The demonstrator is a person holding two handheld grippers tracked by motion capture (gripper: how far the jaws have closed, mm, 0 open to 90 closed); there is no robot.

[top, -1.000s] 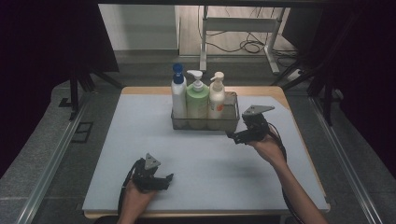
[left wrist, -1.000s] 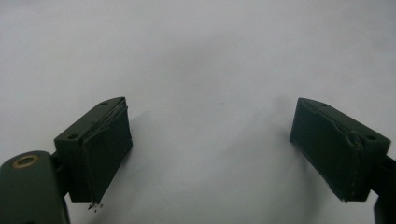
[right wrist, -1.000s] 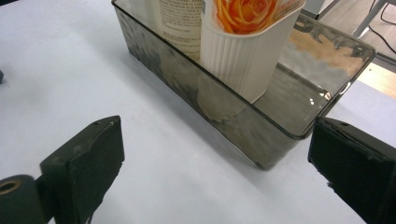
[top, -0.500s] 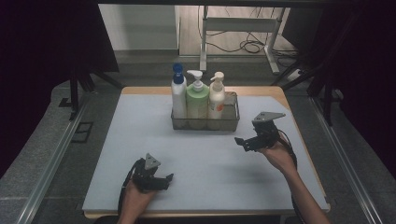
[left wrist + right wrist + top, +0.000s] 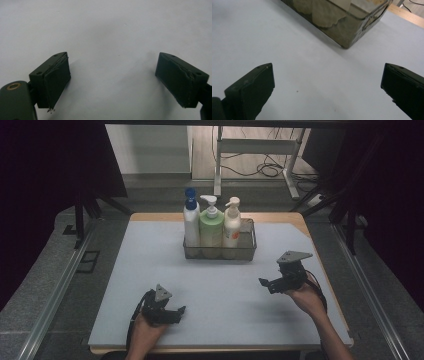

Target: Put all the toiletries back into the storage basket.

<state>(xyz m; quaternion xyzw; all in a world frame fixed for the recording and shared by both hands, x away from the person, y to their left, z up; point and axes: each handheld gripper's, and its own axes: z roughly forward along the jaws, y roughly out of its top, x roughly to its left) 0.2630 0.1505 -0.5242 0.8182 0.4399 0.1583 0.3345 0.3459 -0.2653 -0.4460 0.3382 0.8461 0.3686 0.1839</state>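
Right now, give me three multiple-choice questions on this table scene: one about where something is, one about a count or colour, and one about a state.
1. Where do the bottles stand?
A. In the wire basket
B. On the bare mat
C. On the floor

2. How many bottles are there?
A. Two
B. Three
C. Five

3. How do the right gripper's jaws stand?
A. Shut on a bottle
B. Shut, empty
C. Open, empty

Answers: 1 A, the high view shows the basket walls around their bases. 2 B, a blue-capped bottle, a green bottle and a cream bottle stand in a row. 3 C, the right gripper view shows mat between the parted jaws.
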